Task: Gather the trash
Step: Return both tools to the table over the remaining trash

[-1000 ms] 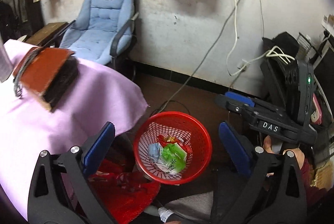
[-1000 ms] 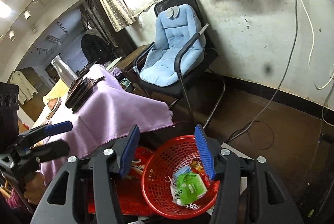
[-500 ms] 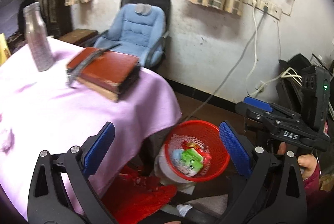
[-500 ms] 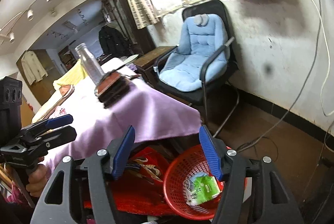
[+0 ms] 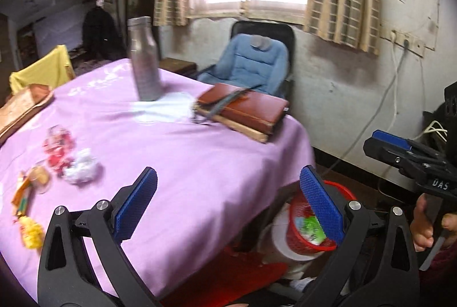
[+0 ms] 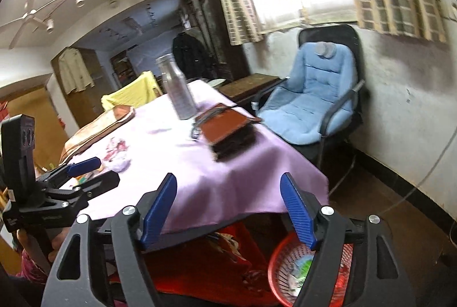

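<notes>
Trash, a crumpled white paper wad (image 5: 82, 168) with a red-and-white crinkled wrapper (image 5: 58, 148) touching its far side and orange and yellow snack packets (image 5: 27, 207) nearer the edge, lies on the bench (image 5: 200, 164), a table draped in lilac cloth, ahead and to the left of the left tool (image 5: 228, 207). More scraps already sit in the red plastic mesh basket (image 5: 311, 229) on the floor, low and just behind that tool's right finger. The left tool is spread wide and holds nothing, touching nothing; the right tool (image 6: 228, 209) is likewise wide apart and empty, poised over the bench's near corner with the basket below its right finger. The step in hand looks like reaching for the next piece. To do it well, I judge the left tool should swing left until the paper wad sits between its blue pads (image 5: 137, 204), come down with fingertips close to the cloth without pinching it, and close gently, since the wad is light and likely to skid. The steel bottle (image 5: 145, 69) and the brown leather-bound book (image 5: 242, 109) stand well beyond the tools and need not be disturbed.
</notes>
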A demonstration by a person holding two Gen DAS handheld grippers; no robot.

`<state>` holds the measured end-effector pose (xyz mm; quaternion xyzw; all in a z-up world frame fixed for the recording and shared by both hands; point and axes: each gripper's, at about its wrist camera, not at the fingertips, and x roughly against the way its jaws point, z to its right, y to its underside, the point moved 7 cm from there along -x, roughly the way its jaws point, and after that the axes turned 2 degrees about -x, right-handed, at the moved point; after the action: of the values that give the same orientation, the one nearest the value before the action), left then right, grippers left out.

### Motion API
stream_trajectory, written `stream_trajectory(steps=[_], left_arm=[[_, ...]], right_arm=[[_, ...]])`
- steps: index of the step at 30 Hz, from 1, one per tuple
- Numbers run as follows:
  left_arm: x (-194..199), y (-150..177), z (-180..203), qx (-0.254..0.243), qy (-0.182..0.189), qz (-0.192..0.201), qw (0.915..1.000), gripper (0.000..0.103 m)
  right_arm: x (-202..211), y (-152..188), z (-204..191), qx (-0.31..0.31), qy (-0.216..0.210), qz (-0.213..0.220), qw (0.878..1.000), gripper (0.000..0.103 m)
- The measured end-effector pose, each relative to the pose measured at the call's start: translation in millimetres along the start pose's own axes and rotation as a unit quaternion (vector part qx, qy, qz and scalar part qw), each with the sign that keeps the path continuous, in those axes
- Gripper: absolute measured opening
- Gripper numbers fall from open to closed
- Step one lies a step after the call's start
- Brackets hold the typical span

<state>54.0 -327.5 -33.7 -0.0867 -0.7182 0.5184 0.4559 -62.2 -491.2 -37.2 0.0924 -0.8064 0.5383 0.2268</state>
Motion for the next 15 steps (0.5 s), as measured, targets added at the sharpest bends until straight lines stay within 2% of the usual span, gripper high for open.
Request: stream_trajectory(steps=[7,15], left_arm=[[27.7,11.6,-47.7,0.035,-0.034,0.021,0.9986,0.096],[52.2,33.1,-111.1,0.077,-0.087,0.030,0.9927,0.096]], right_arm=[[-15.9,-6.1,-67.1,0.047,-0.037,-0.008,0.998,0.078],[-42.9,-4.2,-143.4,0.099,-0.074,-0.030,0.992,0.081]])
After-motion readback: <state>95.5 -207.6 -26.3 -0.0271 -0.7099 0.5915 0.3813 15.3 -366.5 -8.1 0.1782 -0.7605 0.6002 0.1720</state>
